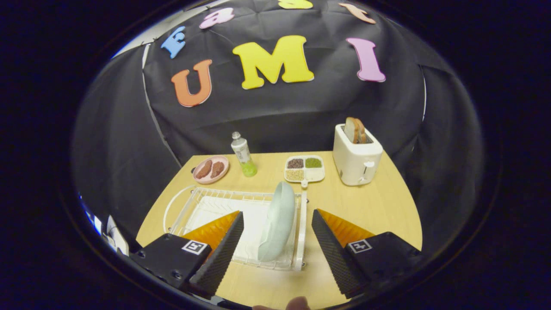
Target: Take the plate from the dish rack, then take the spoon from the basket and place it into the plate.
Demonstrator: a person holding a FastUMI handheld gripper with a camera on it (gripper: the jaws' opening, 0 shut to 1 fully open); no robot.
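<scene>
A pale green plate (279,221) stands on edge in the right end of a white wire dish rack (202,202) on the wooden table. My gripper (277,219) is open, held above the rack, and the plate shows in the gap between the two fingers without either finger touching it. The left finger (224,249) hangs over the rack's white drip tray; the right finger (331,249) is over bare table just right of the rack.
Beyond the rack stand a pink plate with two brown pieces (211,169), a clear bottle with green liquid (243,155), a white divided tray of grains (304,168) and a white toaster with bread (357,155). Bare wooden table (379,206) lies right of the rack.
</scene>
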